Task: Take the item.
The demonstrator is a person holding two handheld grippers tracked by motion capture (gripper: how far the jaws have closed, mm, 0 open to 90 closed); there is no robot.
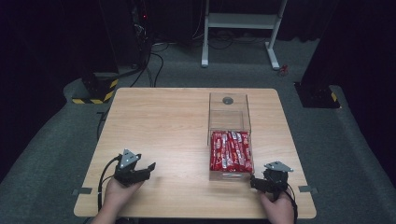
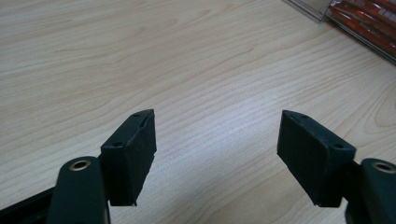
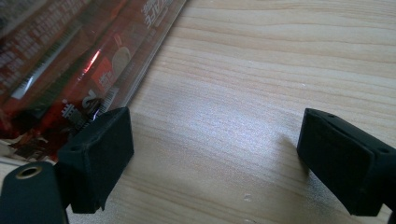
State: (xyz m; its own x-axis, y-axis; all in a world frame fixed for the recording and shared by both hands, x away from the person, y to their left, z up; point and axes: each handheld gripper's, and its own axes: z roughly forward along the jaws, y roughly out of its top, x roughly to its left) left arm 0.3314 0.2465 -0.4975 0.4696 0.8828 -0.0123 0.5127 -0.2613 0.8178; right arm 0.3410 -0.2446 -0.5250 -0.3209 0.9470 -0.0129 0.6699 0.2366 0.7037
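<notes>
While red packets near right gripper, left gripper faces table.

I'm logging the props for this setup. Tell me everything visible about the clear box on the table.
The clear box looks like acrylic: long, rectangular, thin see-through walls, apparently open-topped. It lies flat on the right half of the wooden table. Red snack packets lie side by side in its near half; the far half holds none, and a small dark round spot shows at the far end. The right gripper sits by its near right corner, jaws open; contact is unclear.
</notes>
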